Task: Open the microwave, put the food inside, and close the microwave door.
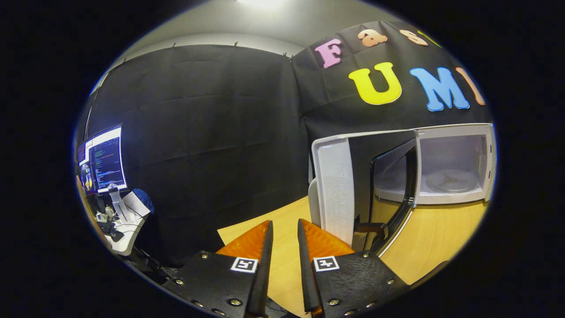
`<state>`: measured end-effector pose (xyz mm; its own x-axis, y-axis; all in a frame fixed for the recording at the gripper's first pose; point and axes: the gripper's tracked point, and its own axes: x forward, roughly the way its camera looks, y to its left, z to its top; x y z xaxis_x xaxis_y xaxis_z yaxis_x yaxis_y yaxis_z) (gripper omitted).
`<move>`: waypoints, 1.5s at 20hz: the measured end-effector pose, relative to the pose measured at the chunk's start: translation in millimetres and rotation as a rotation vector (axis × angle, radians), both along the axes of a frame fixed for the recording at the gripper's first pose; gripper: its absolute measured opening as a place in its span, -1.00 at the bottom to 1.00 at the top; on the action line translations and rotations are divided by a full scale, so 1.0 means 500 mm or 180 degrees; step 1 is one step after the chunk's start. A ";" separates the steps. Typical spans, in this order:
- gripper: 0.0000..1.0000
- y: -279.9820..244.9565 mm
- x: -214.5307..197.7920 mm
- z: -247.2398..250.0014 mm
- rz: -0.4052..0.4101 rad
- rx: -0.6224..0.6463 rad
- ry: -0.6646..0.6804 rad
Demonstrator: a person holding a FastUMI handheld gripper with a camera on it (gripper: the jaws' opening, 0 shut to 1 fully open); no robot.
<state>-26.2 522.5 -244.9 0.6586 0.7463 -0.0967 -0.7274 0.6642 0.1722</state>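
We see the white microwave far right, door swung wide, glass turntable inside, pale wooden surface, our claw narrowly parted, pinching nothing.

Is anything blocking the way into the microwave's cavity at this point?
Nothing visible. The microwave has its door swung wide open, standing ahead of the right finger, and the cavity with its turntable lies open beyond. The tongs are nearly closed and hold nothing.

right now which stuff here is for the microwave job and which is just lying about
Job: microwave, cavity empty; its door, swung open; gripper, fingers slightly apart, holding nothing, over the wooden table.

Lying about: monitor, keyboard, clutter on the side desk.
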 end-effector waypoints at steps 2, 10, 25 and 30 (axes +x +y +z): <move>-0.01 0.015 -0.021 0.007 0.0164 0.0051 0.0051; 0.87 -0.103 -0.123 0.117 0.0135 0.0193 -0.0202; 0.86 -0.699 -0.028 0.147 -0.1942 0.0128 -0.0611; 0.86 -0.938 -0.044 0.138 -0.2790 0.0158 -0.0651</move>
<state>-48.4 53.7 -176.1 0.9941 -0.0316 0.1037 0.0170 0.9903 0.1382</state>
